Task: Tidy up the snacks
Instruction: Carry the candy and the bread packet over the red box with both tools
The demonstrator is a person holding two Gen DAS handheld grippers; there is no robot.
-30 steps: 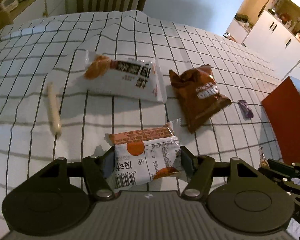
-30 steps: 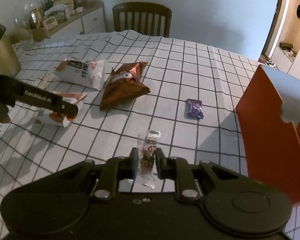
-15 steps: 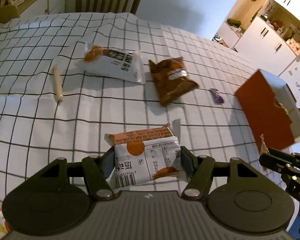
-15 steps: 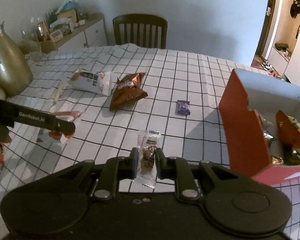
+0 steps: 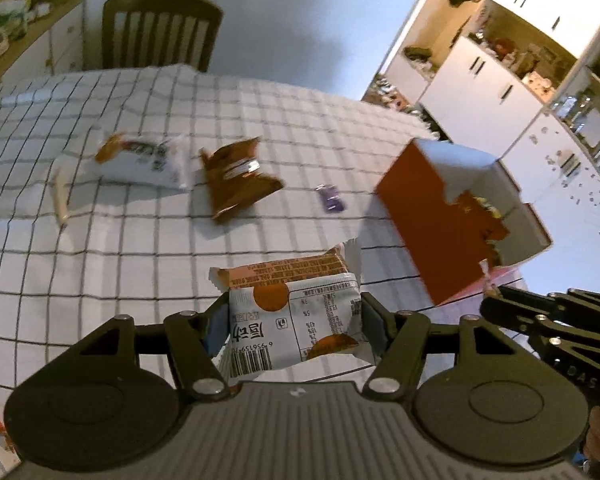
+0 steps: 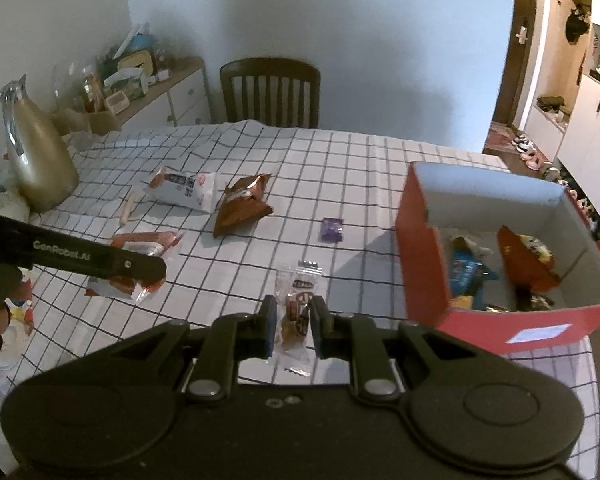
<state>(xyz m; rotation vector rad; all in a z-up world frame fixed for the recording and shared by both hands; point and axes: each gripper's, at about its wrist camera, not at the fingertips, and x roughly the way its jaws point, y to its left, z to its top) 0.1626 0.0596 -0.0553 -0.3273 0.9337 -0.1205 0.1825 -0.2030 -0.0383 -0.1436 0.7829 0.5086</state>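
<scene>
Left gripper (image 5: pixel 294 322): clamped on white-and-orange snack packet (image 5: pixel 292 316), pads pressing both its sides, packet lifted clear of the checked cloth. Right gripper (image 6: pixel 294 320): pinched shut on small clear-wrapped candy (image 6: pixel 296 312), wrapper ends sticking out above and below the fingers, also held off the bench (image 6: pixel 340 184). Just to the right of both: red box (image 6: pixel 420 248), open-topped, white inside, already holding a blue packet (image 6: pixel 466 270) and an orange-brown bag (image 6: pixel 528 264). Farther out on the bench: small purple candy (image 6: pixel 332 230), lying alone near the box. Beyond and left of it: brown chip bag (image 6: pixel 240 204), just beside a white packet with orange end (image 6: pixel 182 188), then a pale sausage stick (image 6: pixel 129 210) at the left. Gold jug (image 6: pixel 36 156) at the bench's left edge. Behind everything: dark wooden chair (image 6: pixel 270 92) against the wall, cluttered sideboard (image 6: pixel 140 92) to its left.
</scene>
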